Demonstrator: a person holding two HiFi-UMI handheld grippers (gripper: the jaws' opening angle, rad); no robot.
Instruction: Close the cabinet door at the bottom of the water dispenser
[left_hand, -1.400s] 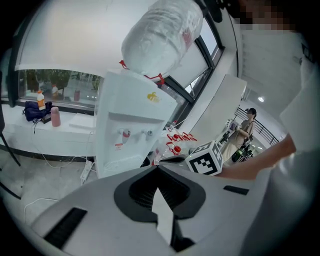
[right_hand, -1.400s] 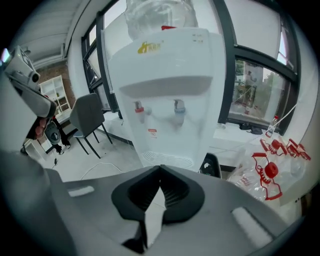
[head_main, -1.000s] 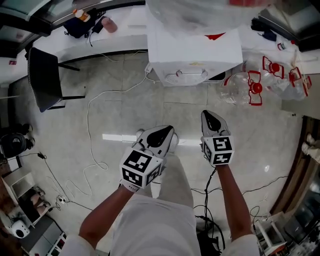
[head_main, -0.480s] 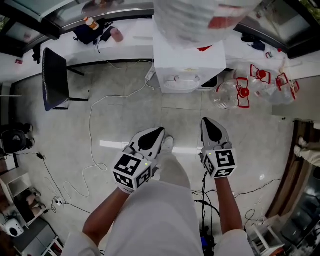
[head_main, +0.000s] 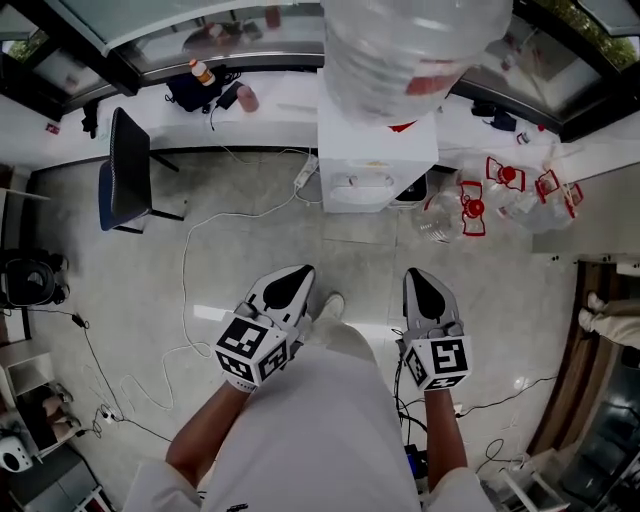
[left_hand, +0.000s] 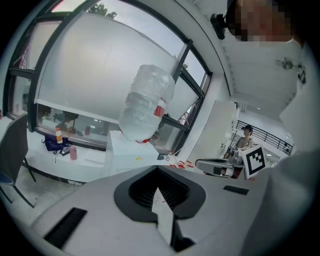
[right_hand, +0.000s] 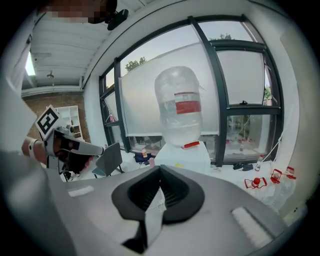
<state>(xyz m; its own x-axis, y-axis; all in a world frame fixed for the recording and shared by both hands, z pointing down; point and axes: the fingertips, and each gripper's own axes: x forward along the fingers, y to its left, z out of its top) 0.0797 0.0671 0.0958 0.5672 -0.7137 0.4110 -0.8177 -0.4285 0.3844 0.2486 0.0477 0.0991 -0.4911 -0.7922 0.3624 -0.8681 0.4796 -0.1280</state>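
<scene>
The white water dispenser (head_main: 375, 150) stands by the window with a big clear bottle (head_main: 415, 50) on top. I see it from above, so its bottom cabinet door is hidden. My left gripper (head_main: 290, 283) and right gripper (head_main: 420, 285) hang side by side over the floor, well short of the dispenser, both shut on nothing. In the left gripper view the jaws (left_hand: 157, 169) meet in front of the dispenser (left_hand: 125, 150). In the right gripper view the shut jaws (right_hand: 160, 167) cover the lower part of the dispenser (right_hand: 182, 155).
A dark chair (head_main: 125, 170) stands left of the dispenser, and a white cable (head_main: 185, 260) trails over the floor. Empty bottles with red handles (head_main: 500, 190) lie to its right. Black cables (head_main: 410, 380) run near my feet. A person (head_main: 605, 315) stands at the right edge.
Both grippers have risen and drawn back toward my body. The dispenser now looks smaller and farther off. Both stay shut and hold nothing.
</scene>
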